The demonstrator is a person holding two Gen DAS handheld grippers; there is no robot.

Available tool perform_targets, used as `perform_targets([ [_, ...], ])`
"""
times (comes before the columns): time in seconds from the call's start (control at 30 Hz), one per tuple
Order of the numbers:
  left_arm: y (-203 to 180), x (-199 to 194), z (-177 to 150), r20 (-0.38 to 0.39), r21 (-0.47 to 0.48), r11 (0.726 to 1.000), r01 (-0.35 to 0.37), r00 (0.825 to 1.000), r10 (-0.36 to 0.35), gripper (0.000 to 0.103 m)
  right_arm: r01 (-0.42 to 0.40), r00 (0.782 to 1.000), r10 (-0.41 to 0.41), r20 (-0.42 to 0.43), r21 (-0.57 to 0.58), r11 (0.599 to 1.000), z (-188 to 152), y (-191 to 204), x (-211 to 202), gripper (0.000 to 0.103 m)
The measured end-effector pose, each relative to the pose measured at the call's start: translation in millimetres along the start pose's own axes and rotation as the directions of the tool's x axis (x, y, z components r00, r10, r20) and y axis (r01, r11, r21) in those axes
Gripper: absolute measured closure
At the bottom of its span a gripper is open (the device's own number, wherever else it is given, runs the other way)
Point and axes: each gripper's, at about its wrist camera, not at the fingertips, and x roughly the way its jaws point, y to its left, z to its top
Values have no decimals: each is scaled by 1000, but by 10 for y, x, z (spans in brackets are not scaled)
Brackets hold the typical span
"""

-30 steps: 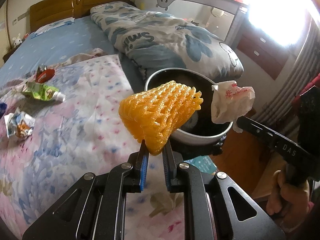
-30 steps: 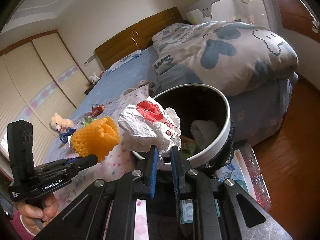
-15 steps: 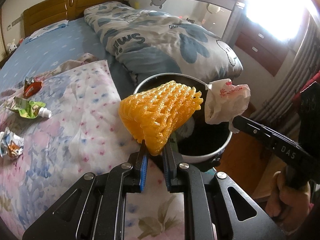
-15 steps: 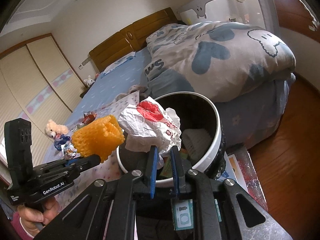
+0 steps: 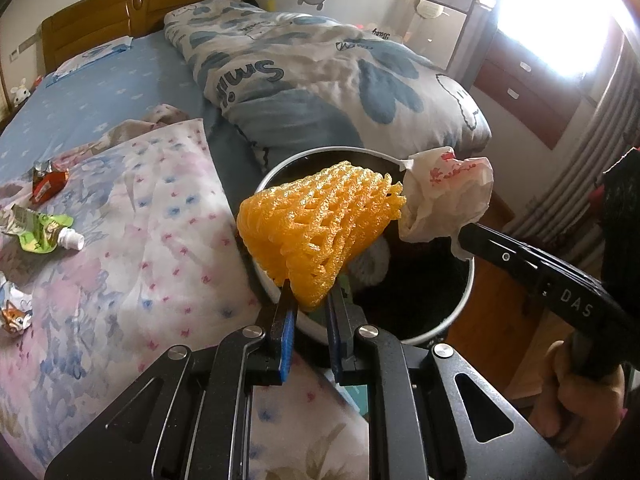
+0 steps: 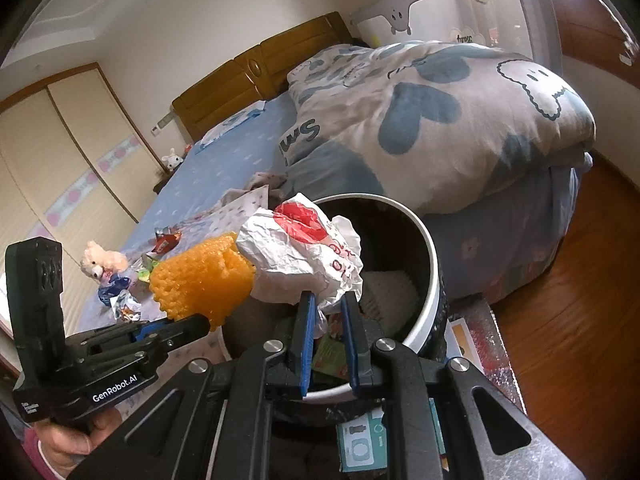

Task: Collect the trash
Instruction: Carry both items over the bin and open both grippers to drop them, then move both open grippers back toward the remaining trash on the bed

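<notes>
My left gripper (image 5: 311, 300) is shut on an orange foam fruit net (image 5: 320, 232) and holds it over the near rim of the round white-rimmed trash bin (image 5: 464, 296). My right gripper (image 6: 326, 304) is shut on a crumpled white and red paper wrapper (image 6: 304, 252), held above the bin (image 6: 430, 248). The wrapper (image 5: 448, 196) and net (image 6: 200, 276) touch side by side. The bin holds white foam and other scraps.
More trash lies on the floral bedspread (image 5: 140, 240): a red wrapper (image 5: 48, 184), a green pouch with a white cap (image 5: 44, 232), a foil wrapper (image 5: 14, 316). A rolled quilt (image 5: 320, 80) lies behind the bin. A teddy bear (image 6: 100, 264) sits on the bed.
Both grippers have moved closer over the bin with their loads. The net and the wrapper have come together and now touch.
</notes>
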Motion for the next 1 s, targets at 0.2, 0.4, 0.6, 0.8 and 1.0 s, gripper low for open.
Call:
perform_targets([
  [0.2, -25, 110, 76, -18, -6, 1000, 9, 1000, -9, 87, 15, 1000, -15, -5, 2, 1000, 86, -46, 87, 88],
  [0.4, 62, 81, 56, -16, -42, 999, 17, 1000, -17, 56, 29, 1000, -29, -3, 14, 999, 107, -71, 125, 61],
  [0.6, 339, -70, -162, -10, -112, 994, -1, 1000, 0, 46, 8, 1000, -8, 15, 13, 1000, 40, 43, 74, 37],
  [0.8, 734, -301, -467, 0, -208, 977, -37, 999, 37, 42, -43, 999, 43, 6, -24, 999, -58, 362, 76, 27],
  [1.0, 1156, -551, -756, 12, -297, 950, -92, 995, 100, 41, -103, 995, 101, -23, -75, 992, -173, 764, 170, 23],
])
